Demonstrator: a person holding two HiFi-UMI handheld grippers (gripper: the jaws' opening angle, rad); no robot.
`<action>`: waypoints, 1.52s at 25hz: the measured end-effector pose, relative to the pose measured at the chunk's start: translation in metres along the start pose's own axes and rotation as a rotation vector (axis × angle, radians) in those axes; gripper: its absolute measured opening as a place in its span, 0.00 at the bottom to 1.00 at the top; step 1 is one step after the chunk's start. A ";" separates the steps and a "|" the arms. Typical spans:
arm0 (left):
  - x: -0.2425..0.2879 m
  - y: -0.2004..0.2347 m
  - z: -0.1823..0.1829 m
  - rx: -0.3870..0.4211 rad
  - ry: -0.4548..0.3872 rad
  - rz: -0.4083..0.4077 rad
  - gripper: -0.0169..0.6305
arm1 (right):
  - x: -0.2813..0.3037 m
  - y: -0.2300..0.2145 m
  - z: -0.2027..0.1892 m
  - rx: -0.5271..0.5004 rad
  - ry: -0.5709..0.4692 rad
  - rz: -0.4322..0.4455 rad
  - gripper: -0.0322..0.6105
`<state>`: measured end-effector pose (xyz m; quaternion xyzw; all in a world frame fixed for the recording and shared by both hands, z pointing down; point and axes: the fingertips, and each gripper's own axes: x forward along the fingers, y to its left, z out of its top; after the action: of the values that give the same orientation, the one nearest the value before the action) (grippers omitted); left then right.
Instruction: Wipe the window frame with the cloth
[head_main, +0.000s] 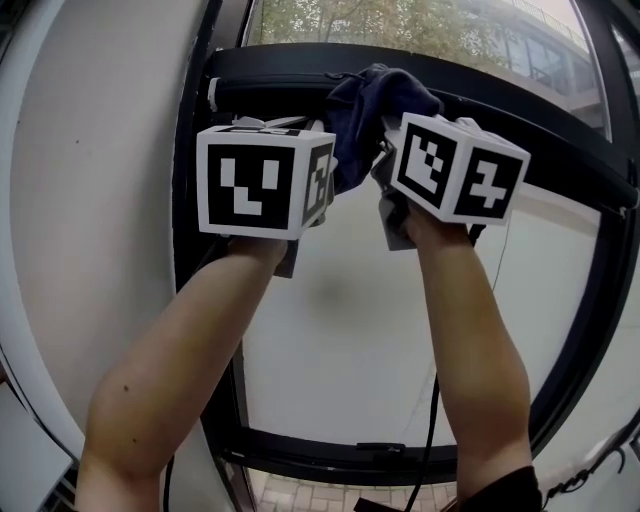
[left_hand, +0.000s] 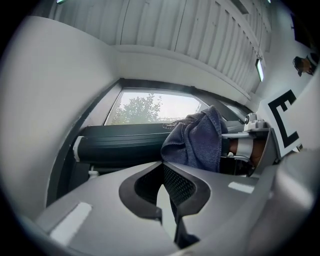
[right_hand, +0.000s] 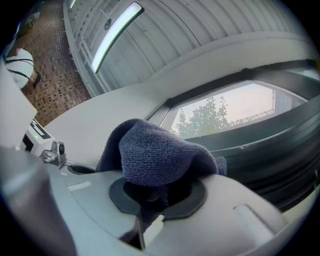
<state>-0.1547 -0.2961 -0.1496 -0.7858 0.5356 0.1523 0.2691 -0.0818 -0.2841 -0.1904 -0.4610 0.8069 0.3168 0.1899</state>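
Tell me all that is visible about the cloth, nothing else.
The cloth is dark blue with a towel-like weave. It is bunched into a soft hump, with folds hanging to one side. The right gripper is shut on its lower part and holds it raised at the top bar of the black frame; contact there looks likely.

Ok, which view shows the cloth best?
The right gripper view: the cloth fills the middle, clamped in the right gripper's jaws, its weave clear. The left gripper view shows it from the side, bunched by the frame. The head view shows only a small dark bunch.
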 end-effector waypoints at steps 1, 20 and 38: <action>0.003 -0.010 0.002 -0.002 -0.005 -0.003 0.02 | -0.006 -0.007 0.001 -0.006 -0.001 0.003 0.12; 0.042 -0.115 0.023 0.008 -0.076 -0.085 0.02 | -0.067 -0.100 0.024 -0.036 -0.047 -0.055 0.12; 0.073 -0.206 0.043 -0.031 -0.130 -0.172 0.02 | -0.132 -0.187 0.032 -0.085 -0.048 -0.138 0.12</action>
<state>0.0656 -0.2688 -0.1691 -0.8214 0.4451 0.1878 0.3032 0.1464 -0.2498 -0.1973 -0.5152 0.7543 0.3481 0.2109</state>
